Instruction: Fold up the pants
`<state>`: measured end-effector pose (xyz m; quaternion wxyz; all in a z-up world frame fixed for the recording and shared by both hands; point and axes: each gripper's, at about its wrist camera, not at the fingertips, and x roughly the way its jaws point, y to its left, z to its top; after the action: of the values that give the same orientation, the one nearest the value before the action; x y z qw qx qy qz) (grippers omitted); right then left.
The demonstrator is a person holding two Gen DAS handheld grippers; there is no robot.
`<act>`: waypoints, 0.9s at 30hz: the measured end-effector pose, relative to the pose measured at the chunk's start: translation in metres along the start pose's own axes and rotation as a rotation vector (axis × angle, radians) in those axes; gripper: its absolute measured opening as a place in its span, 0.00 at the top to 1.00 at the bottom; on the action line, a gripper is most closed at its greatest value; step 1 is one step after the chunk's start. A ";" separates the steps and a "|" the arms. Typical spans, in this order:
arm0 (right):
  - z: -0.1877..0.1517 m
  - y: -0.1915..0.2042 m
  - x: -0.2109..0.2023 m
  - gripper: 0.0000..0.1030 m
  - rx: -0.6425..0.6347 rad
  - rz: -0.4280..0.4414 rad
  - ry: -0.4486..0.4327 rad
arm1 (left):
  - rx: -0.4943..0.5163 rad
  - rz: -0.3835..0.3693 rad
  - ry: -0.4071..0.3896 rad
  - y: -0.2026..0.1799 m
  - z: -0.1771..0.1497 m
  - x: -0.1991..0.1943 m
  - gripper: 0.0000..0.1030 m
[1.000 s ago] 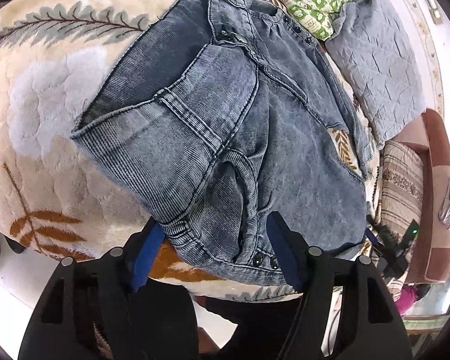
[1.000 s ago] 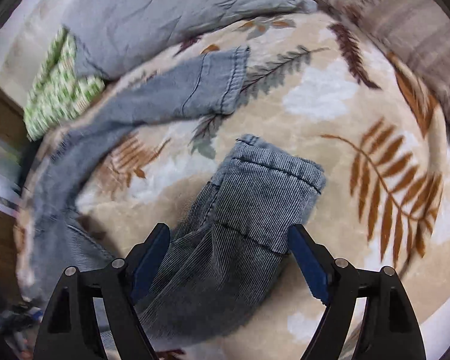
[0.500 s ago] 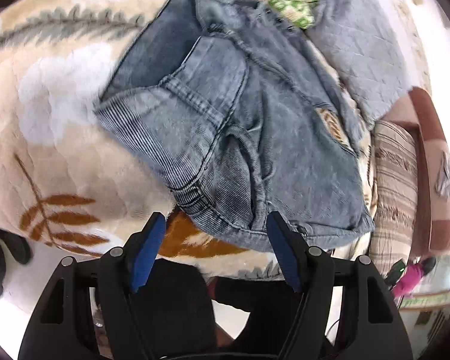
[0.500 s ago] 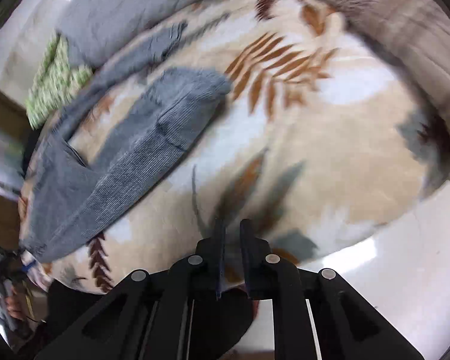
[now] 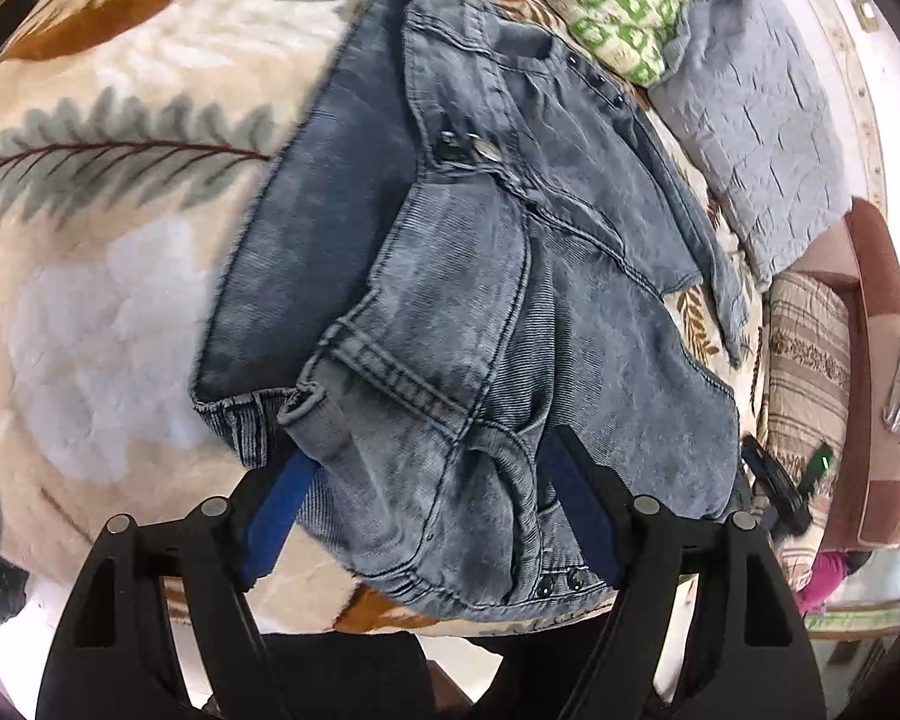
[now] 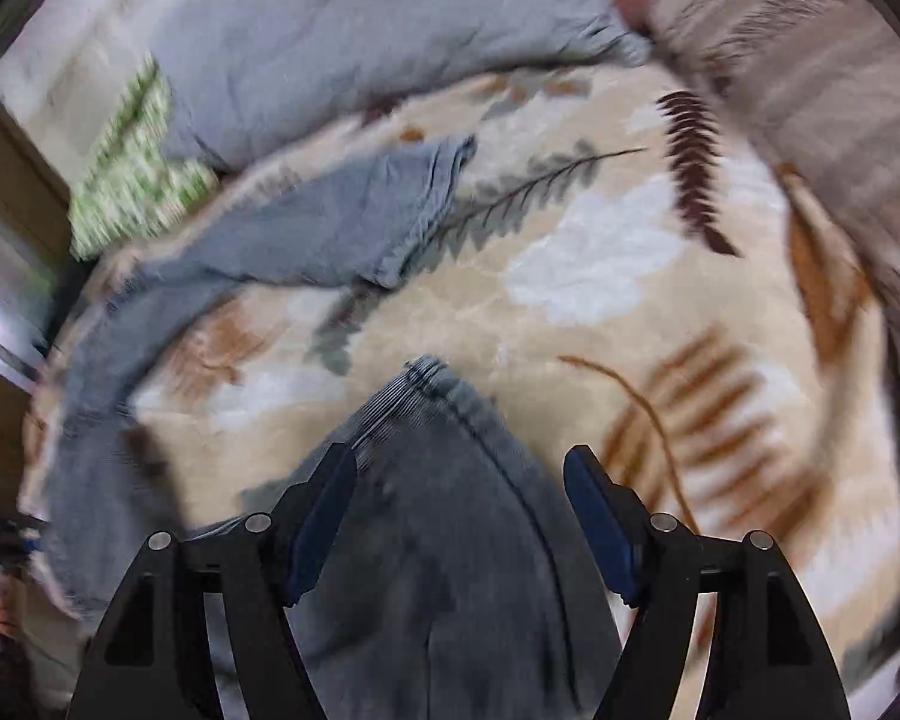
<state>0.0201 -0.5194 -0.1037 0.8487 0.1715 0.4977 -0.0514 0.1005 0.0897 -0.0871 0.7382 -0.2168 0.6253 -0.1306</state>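
Note:
Faded blue denim pants [image 5: 510,276] lie rumpled on a leaf-patterned blanket [image 5: 90,300], waistband and pocket end nearest the left wrist camera. My left gripper [image 5: 426,480] is open, its blue pads either side of a raised fold of the waist. In the right wrist view the near pant leg [image 6: 444,516] runs between the fingers of my open right gripper [image 6: 459,480]; its hem lies just past the fingertips. The other leg [image 6: 354,228] lies flat farther back. This view is motion-blurred.
A grey quilted cover [image 5: 756,120] and a green-and-white patterned cloth [image 5: 618,6] lie at the far side of the bed. A striped pillow [image 5: 810,372] sits at the right edge. The same cover [image 6: 360,42] and pillow [image 6: 810,90] border the blanket [image 6: 570,276].
My left gripper moved forward over the waist, which now bunches between its fingers. My right gripper, shut and away from the pants half a second ago, has opened and now straddles the near leg.

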 end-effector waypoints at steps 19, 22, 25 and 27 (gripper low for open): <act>-0.016 -0.062 -0.044 0.46 0.223 0.122 -0.160 | 0.033 0.040 -0.057 -0.011 -0.005 -0.012 0.25; -0.043 -0.077 -0.065 0.34 0.278 0.156 -0.183 | 0.004 -0.045 -0.062 0.001 -0.019 -0.024 0.25; -0.071 -0.085 -0.060 0.34 0.334 0.179 -0.157 | -0.046 -0.114 -0.054 0.010 -0.034 -0.025 0.23; -0.087 -0.087 -0.051 0.34 0.396 0.222 -0.152 | -0.085 -0.149 -0.047 0.015 -0.042 -0.023 0.23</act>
<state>-0.0996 -0.5758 -0.1192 0.8340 0.3840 0.3905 -0.0669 0.0545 0.1066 -0.0796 0.7312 -0.2968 0.5948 -0.1533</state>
